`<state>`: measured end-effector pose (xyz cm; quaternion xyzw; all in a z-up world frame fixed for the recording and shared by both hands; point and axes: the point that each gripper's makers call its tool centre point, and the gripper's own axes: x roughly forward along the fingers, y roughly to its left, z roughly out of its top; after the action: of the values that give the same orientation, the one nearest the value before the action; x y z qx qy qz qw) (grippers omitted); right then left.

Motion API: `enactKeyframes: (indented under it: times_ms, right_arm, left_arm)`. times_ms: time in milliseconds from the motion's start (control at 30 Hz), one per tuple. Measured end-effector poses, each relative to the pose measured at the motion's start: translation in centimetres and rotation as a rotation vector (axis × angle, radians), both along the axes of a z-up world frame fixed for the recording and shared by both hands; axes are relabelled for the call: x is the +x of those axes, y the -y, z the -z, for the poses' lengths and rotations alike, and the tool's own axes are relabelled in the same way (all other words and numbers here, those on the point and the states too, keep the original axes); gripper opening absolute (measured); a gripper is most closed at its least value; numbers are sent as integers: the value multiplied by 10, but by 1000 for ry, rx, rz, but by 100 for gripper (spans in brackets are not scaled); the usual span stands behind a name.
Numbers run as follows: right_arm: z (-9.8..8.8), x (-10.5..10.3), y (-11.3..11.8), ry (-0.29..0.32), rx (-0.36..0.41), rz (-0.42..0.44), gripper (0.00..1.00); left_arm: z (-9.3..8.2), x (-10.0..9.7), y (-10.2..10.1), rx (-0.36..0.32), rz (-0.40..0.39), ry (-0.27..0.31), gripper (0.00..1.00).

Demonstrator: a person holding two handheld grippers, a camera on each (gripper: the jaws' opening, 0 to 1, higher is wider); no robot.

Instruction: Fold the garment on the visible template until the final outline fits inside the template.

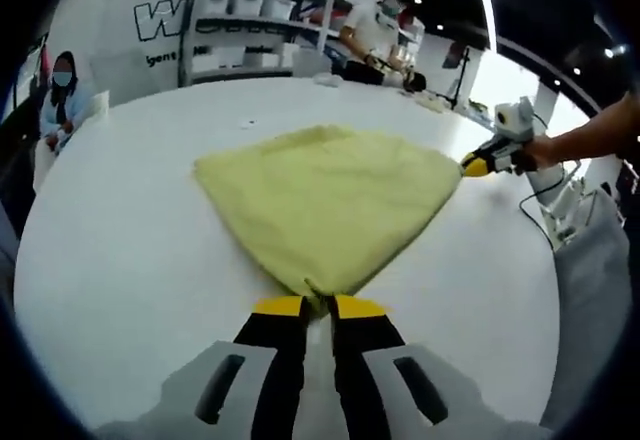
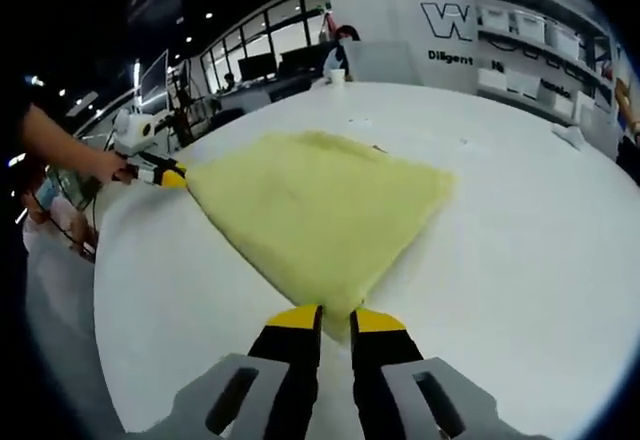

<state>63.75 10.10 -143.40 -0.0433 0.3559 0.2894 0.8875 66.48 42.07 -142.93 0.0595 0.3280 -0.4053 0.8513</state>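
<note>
My left fingers (image 1: 318, 307) pinch one near corner of the yellow garment (image 1: 325, 200), my right fingers (image 2: 336, 319) pinch another; it lies stretched on the white table (image 1: 130, 260).

Pale yellow garment (image 1: 330, 205) spread flat on a white table (image 1: 120, 260), 1 corner pinched between the yellow-tipped jaws of the left gripper (image 1: 318, 307) at bottom centre. Opposite corner clamped by the right gripper (image 1: 474, 167), entering from the right in a person's hand (image 1: 543, 150). Shelving (image 1: 262, 20) with bins behind; 2 people in the background.
</note>
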Motion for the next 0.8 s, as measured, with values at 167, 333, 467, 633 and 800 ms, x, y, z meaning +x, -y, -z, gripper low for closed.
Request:
enactKeyframes:
  times_ms: [167,333,467,633,800]
  right_arm:
    - [0,0,0,-3,-6,-2,0]
    - [2,1,3,-3,-35,-17,0]
    - [2,1,5,0,-46,-16,0]
    - [2,1,7,-2,-51,-14,0]
    - [0,-1,9,6,-78,-17,0]
  left_arm:
    - [-1,1,-2,1,6,2,2]
    - [0,0,-10,11,19,-5,1]
    - [1,1,-18,29,26,-3,1]
    - [4,-5,-17,74,87,25,1]
    - [7,-8,-20,121,101,34,1]
